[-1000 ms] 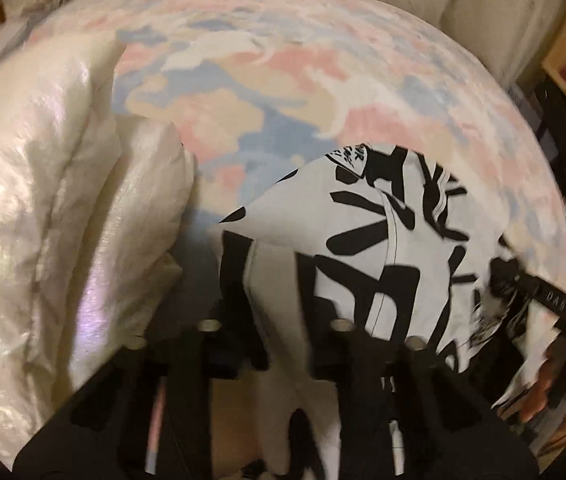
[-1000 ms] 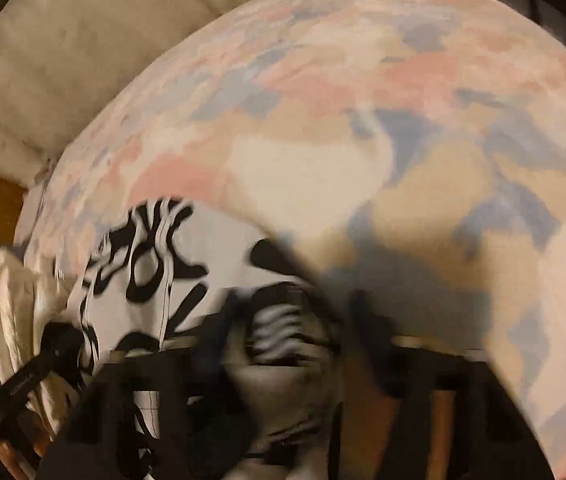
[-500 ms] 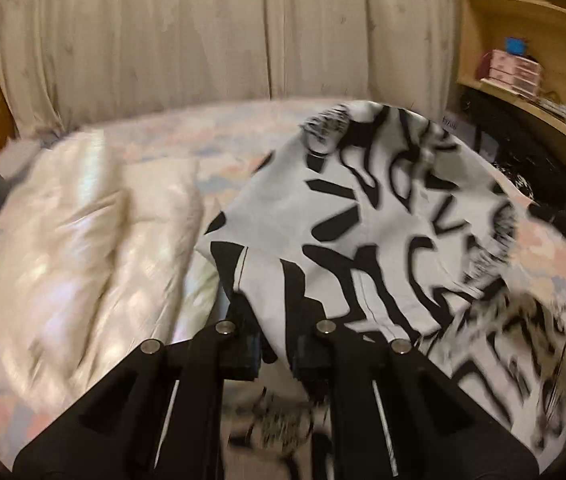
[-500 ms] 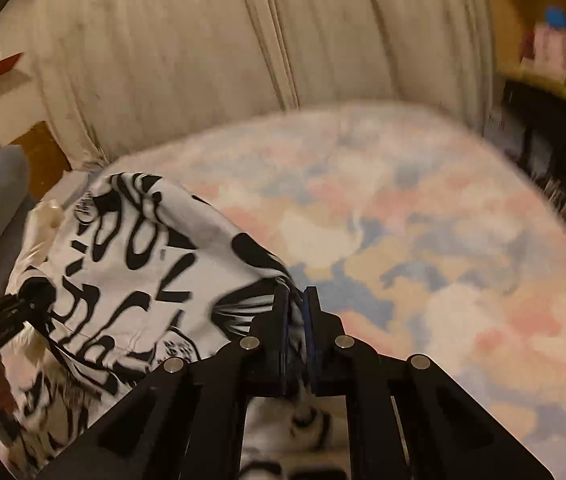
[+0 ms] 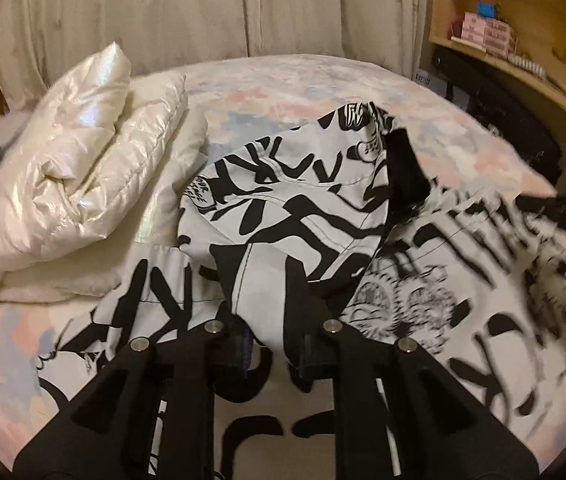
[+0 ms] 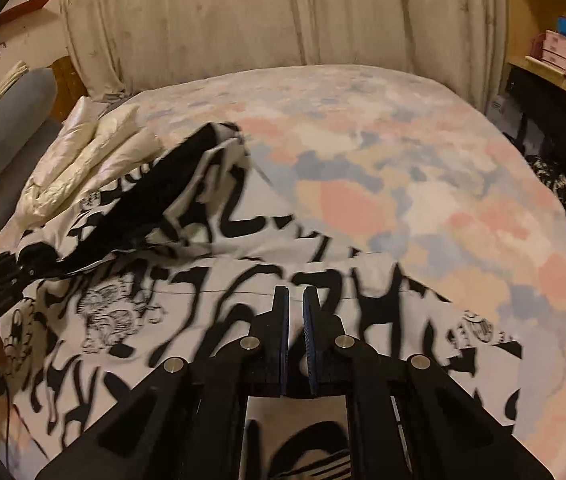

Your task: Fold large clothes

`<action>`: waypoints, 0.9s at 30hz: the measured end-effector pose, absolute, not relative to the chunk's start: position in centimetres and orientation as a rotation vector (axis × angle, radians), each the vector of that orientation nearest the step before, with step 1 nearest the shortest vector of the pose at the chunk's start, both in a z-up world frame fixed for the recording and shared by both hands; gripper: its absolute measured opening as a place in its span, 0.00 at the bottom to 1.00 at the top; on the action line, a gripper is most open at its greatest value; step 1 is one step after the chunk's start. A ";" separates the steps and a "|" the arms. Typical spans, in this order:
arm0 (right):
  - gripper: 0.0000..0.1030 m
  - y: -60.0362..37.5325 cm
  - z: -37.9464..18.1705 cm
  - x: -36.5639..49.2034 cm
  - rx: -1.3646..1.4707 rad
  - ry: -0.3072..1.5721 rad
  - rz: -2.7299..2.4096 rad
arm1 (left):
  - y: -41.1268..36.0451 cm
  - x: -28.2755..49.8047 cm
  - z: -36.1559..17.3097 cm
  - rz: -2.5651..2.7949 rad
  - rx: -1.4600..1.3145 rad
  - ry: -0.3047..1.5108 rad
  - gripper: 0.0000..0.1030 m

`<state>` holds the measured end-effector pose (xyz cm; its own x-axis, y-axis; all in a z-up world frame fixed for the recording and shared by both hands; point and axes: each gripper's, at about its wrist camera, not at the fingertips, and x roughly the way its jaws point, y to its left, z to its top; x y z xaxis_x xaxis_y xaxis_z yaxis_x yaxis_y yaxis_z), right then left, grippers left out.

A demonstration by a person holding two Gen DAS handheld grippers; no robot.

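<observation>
A large white garment with black lettering (image 5: 283, 200) lies half spread over the pastel bed (image 5: 283, 80), one part still lifted and folded over. My left gripper (image 5: 273, 336) has a bunch of its cloth between its fingers, and the jaws are opening. In the right wrist view the garment (image 6: 203, 300) stretches away from my right gripper (image 6: 297, 304), which is shut to a narrow slit with the cloth drawn up to its pads. Each gripper shows in the other's view: the right gripper (image 5: 555, 216) at the far right, the left gripper (image 6: 3, 276) at the far left.
A shiny cream padded jacket (image 5: 83, 152) lies folded on the left of the bed. Pale curtains (image 5: 203, 8) hang behind it. Wooden shelves with pink boxes (image 5: 483, 32) and dark clutter (image 5: 503, 120) stand along the right side. Bare bedspread (image 6: 403, 160) lies ahead of the right gripper.
Both grippers have drawn back and up from the bed with the garment, which now spreads wider between them. The right gripper, open a second ago, has shut on cloth.
</observation>
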<state>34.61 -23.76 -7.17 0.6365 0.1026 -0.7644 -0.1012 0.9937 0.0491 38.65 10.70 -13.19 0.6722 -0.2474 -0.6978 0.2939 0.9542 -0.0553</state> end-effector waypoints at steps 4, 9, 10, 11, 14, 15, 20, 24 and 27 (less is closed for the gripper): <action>0.30 -20.3 -5.2 38.2 0.022 0.903 0.164 | 11.9 40.0 -12.0 -0.349 -0.056 0.852 0.37; 0.49 -17.3 -3.2 42.5 0.009 0.876 0.181 | 14.0 43.2 -12.3 -0.393 -0.223 0.910 0.52; 0.49 -16.9 -3.0 43.6 0.016 0.878 0.187 | 14.2 43.9 -12.5 -0.398 -0.252 0.923 0.53; 0.49 -16.4 -2.9 44.4 0.019 0.880 0.187 | 14.4 44.6 -12.8 -0.406 -0.277 0.936 0.53; 0.49 -15.4 -2.7 46.7 0.046 0.888 0.192 | 14.4 47.0 -13.6 -0.422 -0.317 0.988 0.54; 0.49 -15.2 -2.7 47.2 0.052 0.889 0.195 | 14.2 47.7 -14.0 -0.424 -0.324 1.004 0.54; 0.49 -14.1 -3.7 48.6 0.047 0.889 0.217 | 12.1 50.5 -14.0 -0.334 -0.216 0.951 0.02; 0.49 -15.5 -4.8 47.7 0.069 0.881 0.203 | 8.0 48.3 -9.5 -0.384 0.006 0.712 0.00; 0.49 -17.8 -5.0 46.0 0.119 0.862 0.185 | 4.7 43.5 -6.2 -0.527 0.144 0.522 0.00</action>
<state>46.05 -17.79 -5.04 0.6362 0.2092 -0.7426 -0.1136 0.9774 0.1781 43.52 4.70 -6.23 0.7377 -0.4427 -0.5098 0.5141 0.8577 -0.0008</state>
